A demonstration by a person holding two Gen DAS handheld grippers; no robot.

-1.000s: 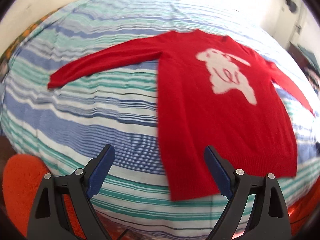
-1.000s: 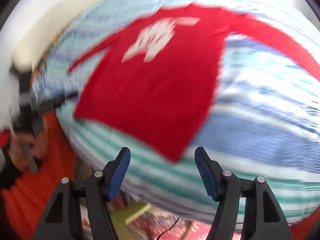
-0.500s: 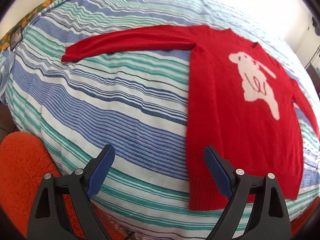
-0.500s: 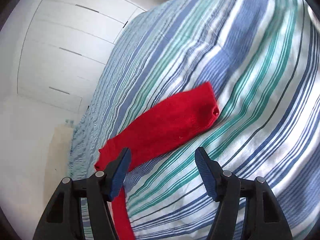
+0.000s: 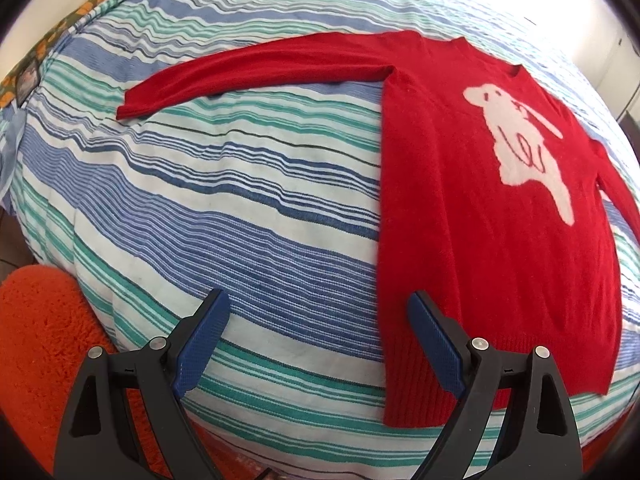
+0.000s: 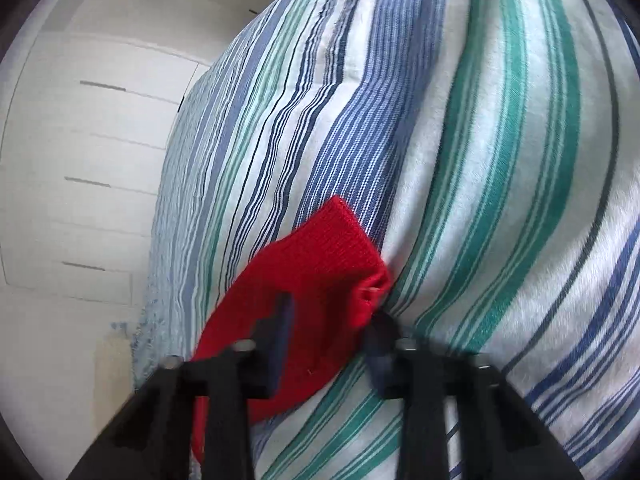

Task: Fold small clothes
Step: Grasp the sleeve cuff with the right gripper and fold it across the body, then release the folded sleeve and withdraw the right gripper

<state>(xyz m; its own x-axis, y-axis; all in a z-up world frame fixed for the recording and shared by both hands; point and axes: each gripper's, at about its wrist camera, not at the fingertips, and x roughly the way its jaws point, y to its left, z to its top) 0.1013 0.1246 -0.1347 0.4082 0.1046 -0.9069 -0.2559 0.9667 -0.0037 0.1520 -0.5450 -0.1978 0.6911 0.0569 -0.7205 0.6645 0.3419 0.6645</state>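
A red sweater [image 5: 480, 208] with a white animal figure lies flat, face up, on the striped bed, both sleeves spread out. Its left sleeve [image 5: 256, 68] reaches far left. My left gripper [image 5: 320, 340] is open and empty, above the bed near the sweater's lower left hem corner. In the right wrist view my right gripper [image 6: 332, 328] is low on the bed, its jaws either side of the cuff [image 6: 336, 264] of the right sleeve. The jaws stand partly closed around the cuff; the right fingertip [image 6: 380, 328] is blurred, so the grip is unclear.
The bed has a blue, green and white striped cover [image 5: 240, 200]. An orange fluffy rug [image 5: 36, 340] lies on the floor at lower left. A white wardrobe with drawers [image 6: 80, 160] stands beyond the bed in the right wrist view.
My right gripper has dropped down to the sleeve cuff and its jaws have narrowed around it. My left gripper has barely moved and stays open.
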